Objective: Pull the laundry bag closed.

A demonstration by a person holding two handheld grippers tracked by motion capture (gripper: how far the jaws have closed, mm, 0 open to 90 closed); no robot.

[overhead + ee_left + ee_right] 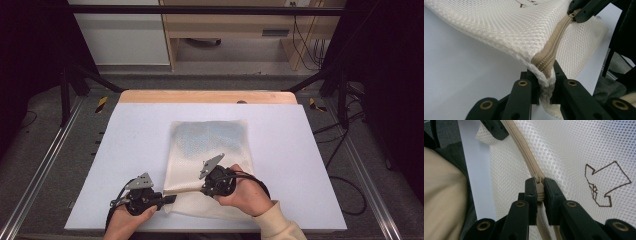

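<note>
Nearest the person, at the front edge of the table (pixel 125 130), both hands work the near end of a cream mesh bag (pixel 210 145). The left claw (pixel 170 199) is clenched on the bag's corner, where the beige zipper (pixel 549 53) ends; in the left gripper view the mesh and zipper tape are bunched between its black jaws. Just beside it, farther along the same zipper line, the right claw (pixel 202 189) is clamped on the zipper too (the right gripper view shows the tape and what looks like the slider pinched tight between the jaws). The stretch of bag between the two claws is lifted off the table and pulled taut.

In the right gripper view a brown outlined arrow-like mark (pixel 605 185) sits on the mesh beside the zipper.

Beyond the claws, the rest of the bag lies flat near the table's middle, its far half showing a bluish-grey tint through the mesh. Farther back a wooden strip (pixel 207 96) borders the table's far edge.
</note>
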